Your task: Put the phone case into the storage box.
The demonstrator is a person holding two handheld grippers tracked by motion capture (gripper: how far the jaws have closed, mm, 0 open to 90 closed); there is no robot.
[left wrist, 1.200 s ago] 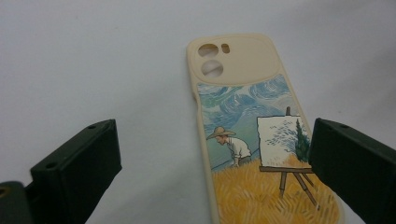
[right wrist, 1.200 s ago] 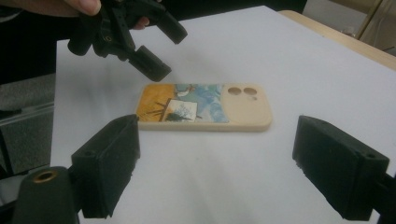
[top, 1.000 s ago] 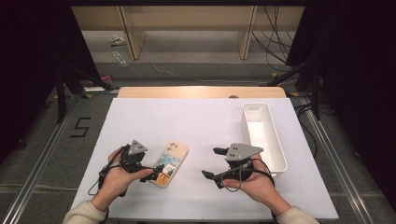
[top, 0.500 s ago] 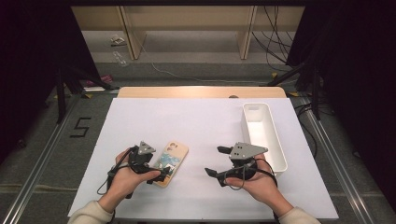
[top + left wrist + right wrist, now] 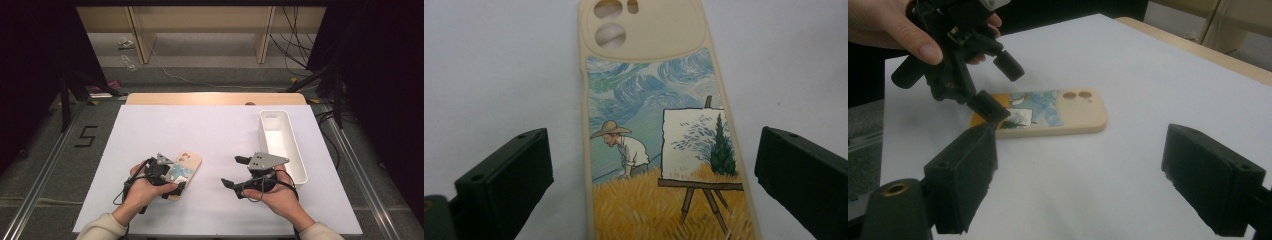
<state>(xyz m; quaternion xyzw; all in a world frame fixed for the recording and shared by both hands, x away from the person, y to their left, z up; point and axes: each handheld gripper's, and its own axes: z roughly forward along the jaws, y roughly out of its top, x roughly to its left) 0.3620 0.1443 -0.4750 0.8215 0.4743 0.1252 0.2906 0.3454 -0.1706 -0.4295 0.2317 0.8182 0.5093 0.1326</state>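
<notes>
Lying flat on the white table (image 5: 210, 135), the phone case (image 5: 184, 172) sits ungrasped between the left tool's (image 5: 170, 186) spread jaws, seemingly untouched. The right tool (image 5: 235, 172) waits released beside the empty white bin (image 5: 295, 150); lifting remains.

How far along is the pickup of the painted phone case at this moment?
Done: the left hand-held gripper has its open jaws on either side of the beige phone case with a painted field scene, which lies flat on the white table. In hand: closing on it, pads not yet touching. Left: lifting it. The white plastic bin is empty; the right hand-held gripper is open, holding nothing.
</notes>
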